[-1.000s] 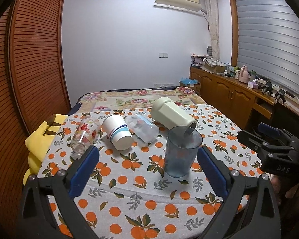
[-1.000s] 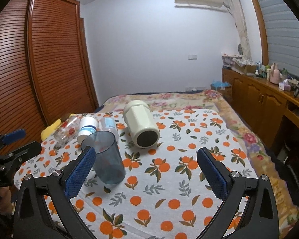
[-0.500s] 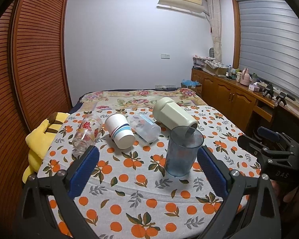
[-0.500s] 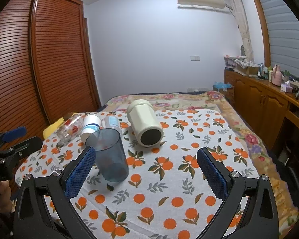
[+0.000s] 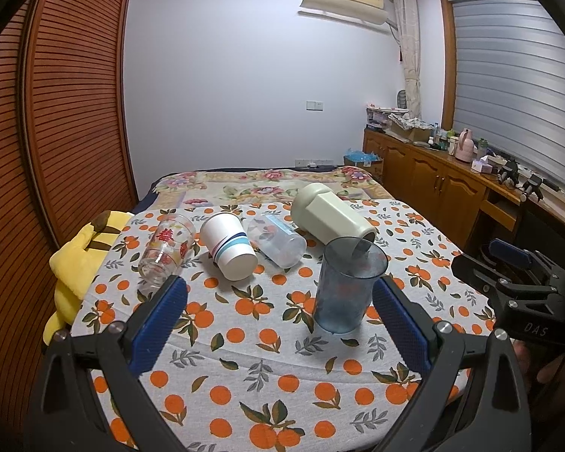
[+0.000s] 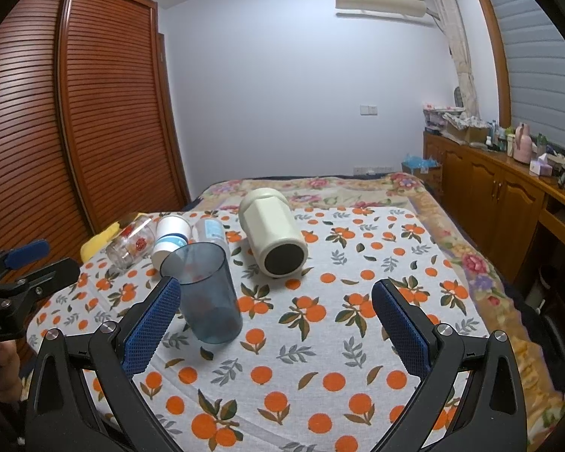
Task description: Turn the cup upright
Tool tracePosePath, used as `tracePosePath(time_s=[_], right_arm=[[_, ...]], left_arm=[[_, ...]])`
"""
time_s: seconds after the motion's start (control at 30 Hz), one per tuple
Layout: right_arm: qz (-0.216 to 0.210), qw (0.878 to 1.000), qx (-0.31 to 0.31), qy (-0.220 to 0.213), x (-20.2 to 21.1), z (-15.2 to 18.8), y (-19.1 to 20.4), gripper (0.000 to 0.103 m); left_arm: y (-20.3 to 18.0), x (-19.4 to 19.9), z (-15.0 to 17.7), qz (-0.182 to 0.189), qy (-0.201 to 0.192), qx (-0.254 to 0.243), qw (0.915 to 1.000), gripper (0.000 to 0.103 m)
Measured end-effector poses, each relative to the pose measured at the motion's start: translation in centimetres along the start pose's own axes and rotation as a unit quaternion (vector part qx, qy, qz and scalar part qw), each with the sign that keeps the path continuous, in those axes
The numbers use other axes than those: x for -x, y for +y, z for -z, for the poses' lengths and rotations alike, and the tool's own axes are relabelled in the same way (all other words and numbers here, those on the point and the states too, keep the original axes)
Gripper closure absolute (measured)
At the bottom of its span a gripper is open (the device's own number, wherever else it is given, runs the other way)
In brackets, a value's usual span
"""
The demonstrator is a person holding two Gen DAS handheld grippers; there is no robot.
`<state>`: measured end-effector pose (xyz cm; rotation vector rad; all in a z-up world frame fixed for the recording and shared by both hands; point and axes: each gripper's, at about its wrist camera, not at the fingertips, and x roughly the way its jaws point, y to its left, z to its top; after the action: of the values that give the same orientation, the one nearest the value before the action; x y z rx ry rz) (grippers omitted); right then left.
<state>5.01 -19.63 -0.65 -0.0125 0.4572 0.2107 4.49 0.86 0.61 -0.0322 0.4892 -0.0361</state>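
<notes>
A translucent blue cup (image 5: 348,284) stands upright on the orange-print cloth; it also shows in the right wrist view (image 6: 207,293). Behind it, lying on their sides, are a cream faceted cup (image 5: 331,218), a clear plastic cup (image 5: 277,241), a white paper cup with blue stripes (image 5: 229,250) and a printed glass (image 5: 165,248). My left gripper (image 5: 278,316) is open and empty, in front of the blue cup. My right gripper (image 6: 275,320) is open and empty, with the blue cup just beyond its left finger.
The cloth-covered table (image 5: 245,369) stands against a floral bed (image 5: 267,184). A yellow plush (image 5: 83,256) hangs at the table's left edge. A wooden wardrobe (image 5: 56,113) is on the left, a cluttered sideboard (image 5: 452,184) on the right.
Both grippers have drawn back and risen slightly from the table, so the cups look smaller and lower. The blue cup stays upright where it stood.
</notes>
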Motion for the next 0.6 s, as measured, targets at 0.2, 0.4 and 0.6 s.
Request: tracePosePath(time_s=[0.2,0.4,0.6], right_arm=[[0.0,1.0,0.0,0.0,0.01,-0.01,0.04,0.0],[0.0,1.0,0.001,0.0,-0.03,0.02,0.06,0.0],[-0.001,1.0,0.0,-0.001,-0.04,-0.01,0.05,0.0]], left_arm=[[0.01,-0.01,-0.01,0.0,0.0,0.0,1.0,0.004],[0.01,-0.06,0.01,0.0,0.001,0.0,1.0,0.004],[-0.07,0.09,0.06,0.001,0.002,0.0,1.0,0.004]])
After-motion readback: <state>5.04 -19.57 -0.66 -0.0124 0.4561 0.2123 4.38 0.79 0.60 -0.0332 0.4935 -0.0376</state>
